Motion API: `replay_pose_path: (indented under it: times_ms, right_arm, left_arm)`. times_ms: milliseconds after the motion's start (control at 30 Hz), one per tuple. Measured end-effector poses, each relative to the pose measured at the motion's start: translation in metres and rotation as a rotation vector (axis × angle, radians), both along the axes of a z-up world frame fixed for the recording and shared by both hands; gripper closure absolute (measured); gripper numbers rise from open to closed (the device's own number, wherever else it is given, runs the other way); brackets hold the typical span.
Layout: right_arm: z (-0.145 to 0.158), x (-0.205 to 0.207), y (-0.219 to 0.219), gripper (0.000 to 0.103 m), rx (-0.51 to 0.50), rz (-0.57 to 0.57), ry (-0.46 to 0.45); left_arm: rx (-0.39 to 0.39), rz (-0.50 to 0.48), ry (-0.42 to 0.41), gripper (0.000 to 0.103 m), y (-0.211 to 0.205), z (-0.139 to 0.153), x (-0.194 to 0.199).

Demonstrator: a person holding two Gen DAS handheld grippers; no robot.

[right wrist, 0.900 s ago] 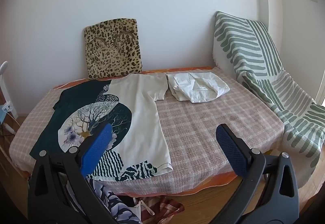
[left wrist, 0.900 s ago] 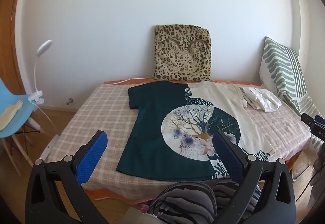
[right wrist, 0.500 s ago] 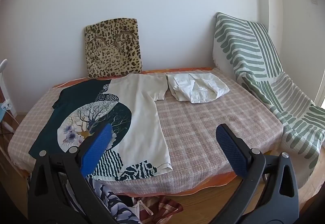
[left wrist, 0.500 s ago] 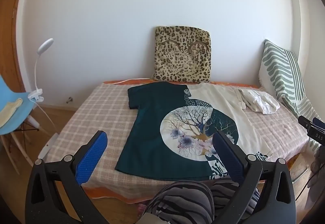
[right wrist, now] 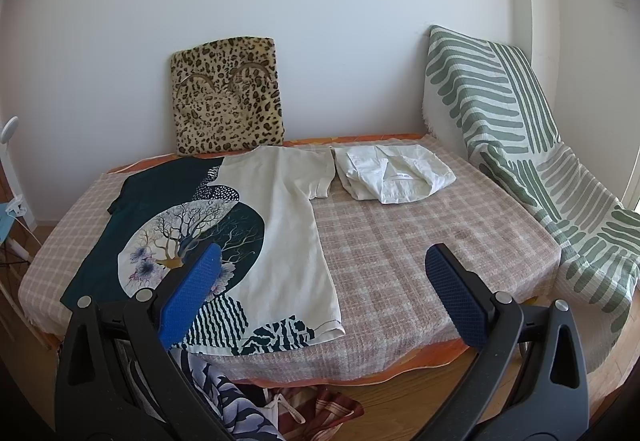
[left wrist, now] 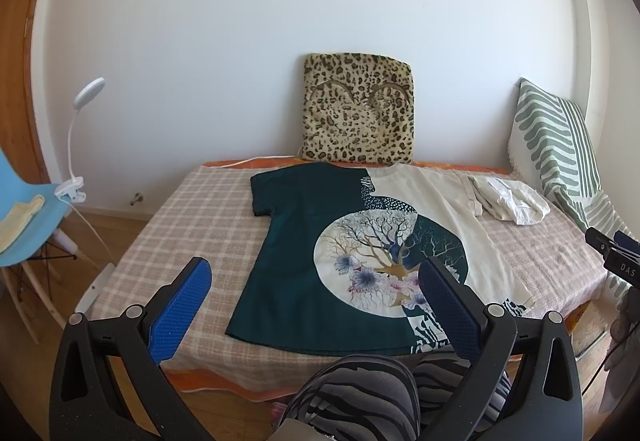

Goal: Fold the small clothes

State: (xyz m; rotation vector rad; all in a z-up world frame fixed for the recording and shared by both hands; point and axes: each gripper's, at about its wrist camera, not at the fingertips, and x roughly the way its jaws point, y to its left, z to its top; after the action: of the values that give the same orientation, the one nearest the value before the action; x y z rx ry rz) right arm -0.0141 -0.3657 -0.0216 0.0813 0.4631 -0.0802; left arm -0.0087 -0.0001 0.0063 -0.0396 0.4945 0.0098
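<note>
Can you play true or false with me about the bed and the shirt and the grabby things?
1. The T-shirt lies spread out flat on the bed. True.
2. The left gripper is squeezing the T-shirt. False: it is open and holds nothing.
3. A white garment lies beside the T-shirt's pale sleeve. True.
4. The leopard cushion lies flat in the middle of the bed. False: it leans against the wall at the back of the bed.
5. The right gripper is open. True.
6. The T-shirt is already folded in half. False: both sleeves and the whole front still show.
</note>
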Motion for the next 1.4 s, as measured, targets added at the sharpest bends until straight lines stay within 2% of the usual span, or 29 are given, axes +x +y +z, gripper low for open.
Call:
replay_pose_path:
  times_ms: [1400]
  right_arm:
    - [0.0064, -0.0015, 0.0034, 0.000, -0.004, 0.016, -0.011]
  left_arm:
    - [-0.004, -0.010, -0.020, 0.000, -0.0067, 0.0043, -0.0021]
